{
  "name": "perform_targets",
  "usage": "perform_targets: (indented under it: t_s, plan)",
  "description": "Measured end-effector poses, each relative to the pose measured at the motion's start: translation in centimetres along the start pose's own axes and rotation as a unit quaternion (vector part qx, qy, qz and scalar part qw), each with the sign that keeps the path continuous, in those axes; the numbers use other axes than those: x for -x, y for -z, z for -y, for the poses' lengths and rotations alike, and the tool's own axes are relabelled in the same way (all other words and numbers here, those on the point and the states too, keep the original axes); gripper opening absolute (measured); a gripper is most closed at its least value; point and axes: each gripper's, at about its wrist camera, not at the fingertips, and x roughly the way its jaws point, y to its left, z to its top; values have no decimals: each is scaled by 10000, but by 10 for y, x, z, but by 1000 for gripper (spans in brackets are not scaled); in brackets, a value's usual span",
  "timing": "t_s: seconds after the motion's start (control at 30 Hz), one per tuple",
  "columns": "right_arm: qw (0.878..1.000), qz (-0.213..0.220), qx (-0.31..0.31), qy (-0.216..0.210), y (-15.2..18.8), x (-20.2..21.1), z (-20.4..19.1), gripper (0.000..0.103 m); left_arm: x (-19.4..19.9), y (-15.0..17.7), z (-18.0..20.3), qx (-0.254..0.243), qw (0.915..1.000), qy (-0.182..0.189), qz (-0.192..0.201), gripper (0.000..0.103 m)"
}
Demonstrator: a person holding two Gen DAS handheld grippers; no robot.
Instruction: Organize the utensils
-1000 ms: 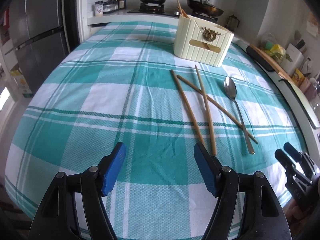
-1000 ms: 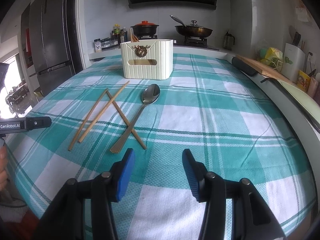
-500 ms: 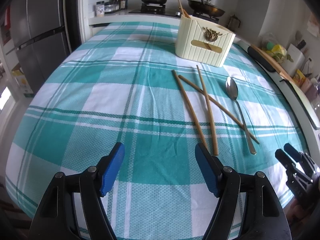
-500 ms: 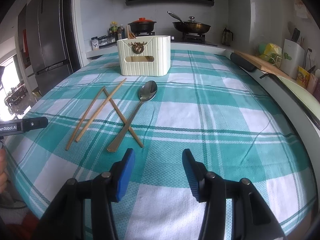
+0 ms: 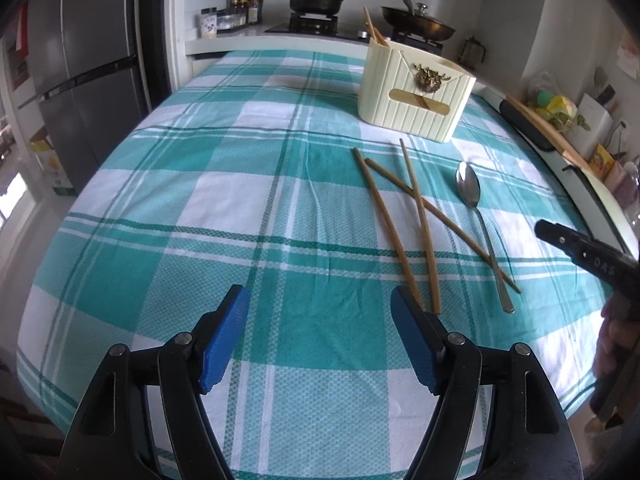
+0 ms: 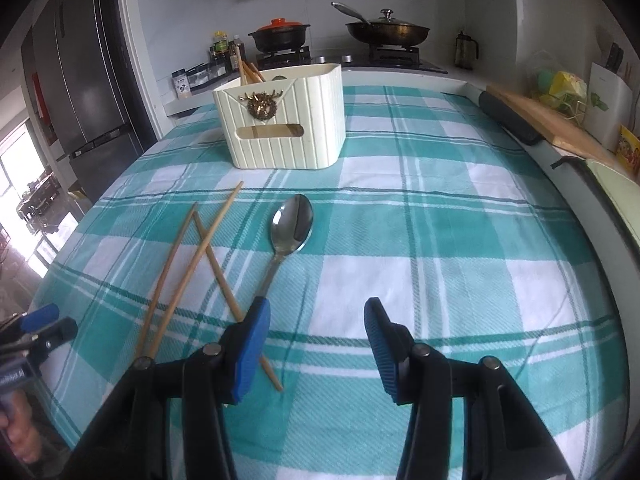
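Three chopsticks [image 6: 188, 276] and a spoon [image 6: 290, 228] lie mid-tablecloth [image 5: 200, 200], well clear of its edges; cream holder [image 6: 284, 120] carries more chopsticks. Left gripper [image 5: 320, 336] gapes wide, right gripper [image 6: 316, 340] narrower, both empty.

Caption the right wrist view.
Open right gripper above spoon and three chopsticks, cream utensil holder behind.

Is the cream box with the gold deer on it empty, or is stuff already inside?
Not empty. The cream box stands upright, and chopstick ends poke out of its top at the left. How much else sits inside, I cannot tell.
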Motion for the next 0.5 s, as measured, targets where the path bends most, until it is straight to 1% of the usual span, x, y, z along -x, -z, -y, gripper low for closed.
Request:
perform_targets:
  t_s: [0.03,0.13,0.2,0.23,0.27,0.3,0.4,0.5]
  plan:
    - [9999,-120,-8,-88,-5,-10,-4,50,1,0,-1,6,10000,-10,12,75]
    - [9986,-497,-61,-144,-13,-44,-14,44,2,0,-3,23,10000,-41,39,75]
    - [9968,-753,-170,-190,-14,-63,-18,33,4,0,-5,37,10000,-59,56,75]
    - [9961,-850,-142,-161,-14,-70,-21,32,4,0,-6,39,9999,-67,65,75]
    - [9971,-760,34,-12,-15,-71,-27,29,5,1,-6,38,9999,-83,77,76]
    - [9965,-785,238,153,-16,-73,-33,12,5,2,-7,36,9999,-102,84,76]
    - [9960,-810,310,216,-18,-72,-33,8,3,4,-9,39,9999,-128,47,77]
    - [9960,-791,207,361,-22,-68,-13,8,-2,4,-10,57,9999,-100,-31,77]
